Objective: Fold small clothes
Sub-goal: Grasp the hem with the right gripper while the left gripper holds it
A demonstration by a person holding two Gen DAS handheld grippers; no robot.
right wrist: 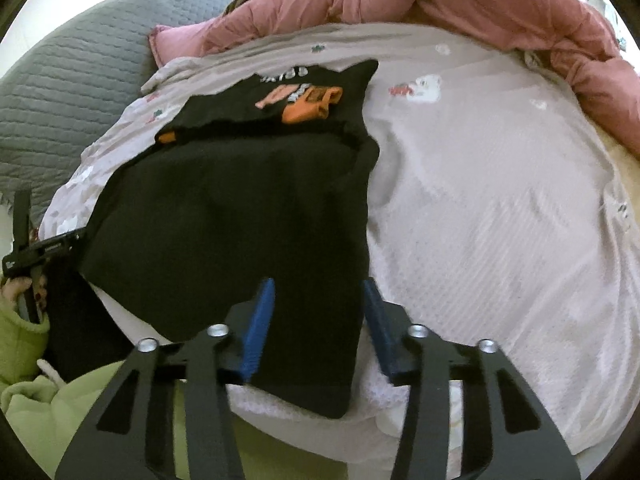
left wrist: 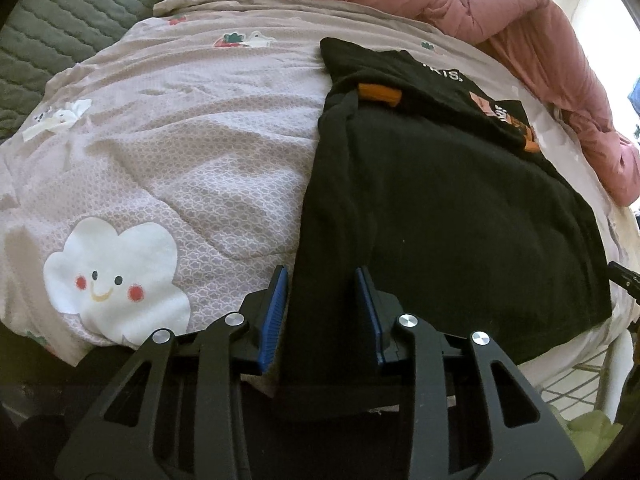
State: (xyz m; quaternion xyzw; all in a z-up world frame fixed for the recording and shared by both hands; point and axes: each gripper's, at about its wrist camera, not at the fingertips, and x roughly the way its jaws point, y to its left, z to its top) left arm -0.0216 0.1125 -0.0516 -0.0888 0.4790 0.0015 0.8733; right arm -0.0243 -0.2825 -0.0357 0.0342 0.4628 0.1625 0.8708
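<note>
A small black t-shirt with an orange print lies on the bed, its near part folded up over the printed chest. My left gripper is open, its blue pads either side of the shirt's near left edge. In the right wrist view the same shirt lies ahead, and my right gripper is open astride its near right corner. The left gripper's black frame shows at the far left of that view. Whether the pads touch the cloth I cannot tell.
A pale patterned quilt with a white cloud face covers the bed. A pink padded duvet is bunched along the far side. A grey quilted cover lies to the left. A lime green sleeve is at the near left.
</note>
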